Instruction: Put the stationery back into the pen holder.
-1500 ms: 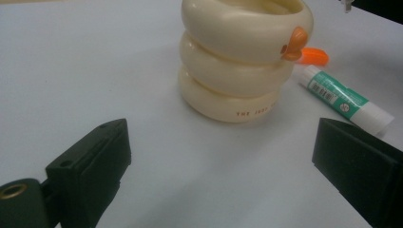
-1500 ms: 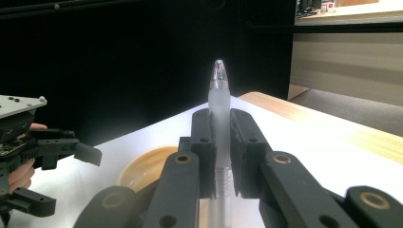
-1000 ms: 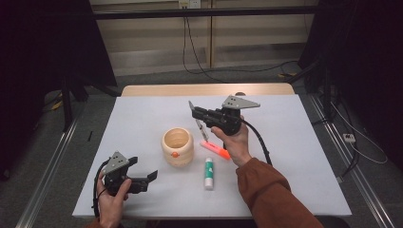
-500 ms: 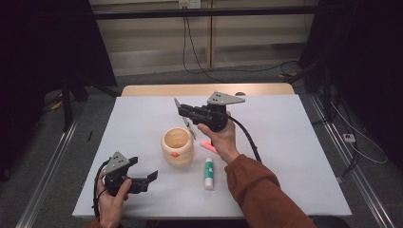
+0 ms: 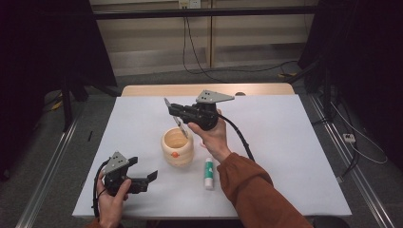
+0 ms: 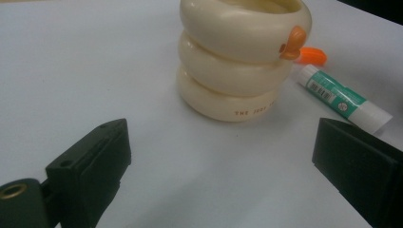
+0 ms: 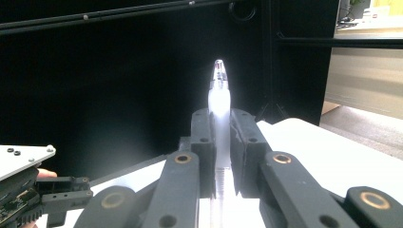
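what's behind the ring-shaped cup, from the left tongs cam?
Behind the cream cup, an orange cap end pokes out at its right; the rest is covered by the cup. A glue stick lies beside it, fully visible. The cup's interior is not visible from this angle.

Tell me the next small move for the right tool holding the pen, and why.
Probably tip the pen down and lower it into the cream ringed cup. The right tool is shut on the pen and hangs just above the cup's open mouth, while the left tool waits open near the table's front edge.
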Tool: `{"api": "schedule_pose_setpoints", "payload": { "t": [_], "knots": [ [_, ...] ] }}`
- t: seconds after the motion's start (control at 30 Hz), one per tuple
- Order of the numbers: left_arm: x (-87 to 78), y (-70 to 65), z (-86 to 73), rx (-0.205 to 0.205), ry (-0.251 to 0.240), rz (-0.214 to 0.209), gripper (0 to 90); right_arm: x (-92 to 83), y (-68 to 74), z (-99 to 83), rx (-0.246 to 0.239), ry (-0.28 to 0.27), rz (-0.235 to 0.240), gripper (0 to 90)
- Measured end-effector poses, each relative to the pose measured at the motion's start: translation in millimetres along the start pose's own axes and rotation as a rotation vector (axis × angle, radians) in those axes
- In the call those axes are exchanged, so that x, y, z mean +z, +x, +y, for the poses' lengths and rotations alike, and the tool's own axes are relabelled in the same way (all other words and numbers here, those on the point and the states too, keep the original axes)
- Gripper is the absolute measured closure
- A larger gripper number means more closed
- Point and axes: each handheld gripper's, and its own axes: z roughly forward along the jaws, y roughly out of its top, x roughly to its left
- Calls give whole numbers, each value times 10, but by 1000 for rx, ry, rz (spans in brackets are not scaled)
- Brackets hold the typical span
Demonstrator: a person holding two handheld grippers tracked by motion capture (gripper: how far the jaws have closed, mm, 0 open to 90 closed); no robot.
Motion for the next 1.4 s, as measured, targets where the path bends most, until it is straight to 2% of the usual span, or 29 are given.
{"api": "schedule_pose_setpoints", "payload": {
  "t": [0.4, 0.63, 1.0, 1.2, 1.4],
  "knots": [
    [-7, 2, 3, 3, 2, -4, 55, 133, -11, -144, -4, 43, 4, 810],
    [0, -2, 2, 4, -2, -2, 55, 156, -29, -333, 3, 85, 6, 809],
    [5, -5, 2, 0, 1, -3, 55, 130, -72, -539, 1, 150, -2, 808],
    [4, 4, 1, 2, 5, -1, 55, 116, -75, -558, -5, 170, -2, 802],
    [7, 0, 0, 3, 3, -3, 55, 94, -80, -545, 4, 180, -5, 646]
  ]
}}
